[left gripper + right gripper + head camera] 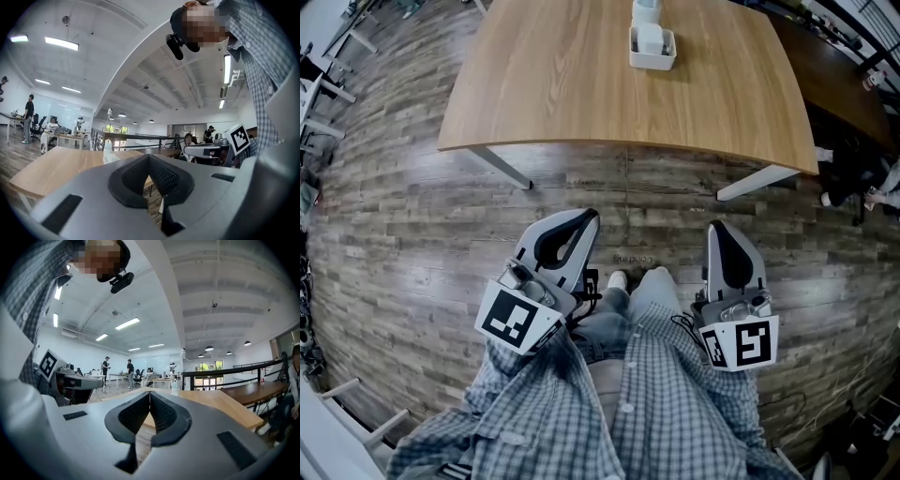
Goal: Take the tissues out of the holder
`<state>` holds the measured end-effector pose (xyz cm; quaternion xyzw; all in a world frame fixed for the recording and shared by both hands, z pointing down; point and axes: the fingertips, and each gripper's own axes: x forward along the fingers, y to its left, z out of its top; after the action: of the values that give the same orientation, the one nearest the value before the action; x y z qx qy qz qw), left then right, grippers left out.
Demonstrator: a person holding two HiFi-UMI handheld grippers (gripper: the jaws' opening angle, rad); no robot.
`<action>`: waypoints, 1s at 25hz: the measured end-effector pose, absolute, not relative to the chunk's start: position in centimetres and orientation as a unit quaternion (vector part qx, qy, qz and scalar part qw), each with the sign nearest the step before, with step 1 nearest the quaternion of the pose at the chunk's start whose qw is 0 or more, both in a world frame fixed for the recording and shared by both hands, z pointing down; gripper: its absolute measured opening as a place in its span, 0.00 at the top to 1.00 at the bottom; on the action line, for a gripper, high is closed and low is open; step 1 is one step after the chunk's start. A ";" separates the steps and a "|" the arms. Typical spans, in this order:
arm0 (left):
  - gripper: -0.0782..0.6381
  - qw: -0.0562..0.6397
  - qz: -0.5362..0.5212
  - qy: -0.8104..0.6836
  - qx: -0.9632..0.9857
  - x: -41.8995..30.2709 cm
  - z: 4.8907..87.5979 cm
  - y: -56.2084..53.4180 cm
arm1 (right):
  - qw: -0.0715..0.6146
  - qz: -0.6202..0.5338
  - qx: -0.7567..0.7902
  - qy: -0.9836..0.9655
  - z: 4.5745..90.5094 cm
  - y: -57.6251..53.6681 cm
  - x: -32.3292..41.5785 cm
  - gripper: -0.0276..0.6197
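Holding anything in either hand-held gripper?

No. Left hand-held gripper (589,217): jaws pressed together, nothing between them. Right hand-held gripper (715,227): same, closed tight and empty. Both low in front of me, pointing about level toward the counter (544,94).

Where's the holder?

White holder (652,62) sits on the far side of the counter, roughly centred ahead of me, well apart from both hand-held grippers. Tissues (649,36) stand in it, sticking up above the rim. Untouched.

What's between you and it?

Wood-plank floor (412,225), then the near edge of the counter. My shoe (619,279) shows on the floor between the two hand-held grippers.

Anything else on the counter?

One white upright thing (647,9) just behind the holder, cut by the frame edge; can't tell what it is. People (130,367) stand far back in the room.
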<state>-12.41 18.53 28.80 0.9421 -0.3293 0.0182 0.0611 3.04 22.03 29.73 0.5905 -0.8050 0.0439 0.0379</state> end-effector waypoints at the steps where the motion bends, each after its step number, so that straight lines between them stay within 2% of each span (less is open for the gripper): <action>1: 0.88 0.062 0.017 -0.328 0.943 -12.3 28.8 18.7 | 0.026 0.054 0.593 -0.803 29.6 22.3 3.3 0.94; 5: 0.88 0.052 0.016 -0.324 0.944 -11.9 28.6 19.1 | -0.006 0.075 0.603 -0.794 28.8 22.8 4.5 0.94; 12: 0.88 0.036 0.006 -0.340 0.940 -11.9 27.9 18.4 | -0.001 0.074 0.594 -0.801 29.1 21.7 5.2 0.94; 25: 0.88 0.070 0.025 -0.344 0.936 -9.8 28.9 16.6 | -0.007 0.095 0.573 -0.814 29.5 17.8 5.4 0.94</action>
<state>-9.81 16.63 28.93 0.9360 -0.3441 0.0255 0.0698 5.44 17.83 29.49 0.5730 -0.8140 0.0950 -0.0069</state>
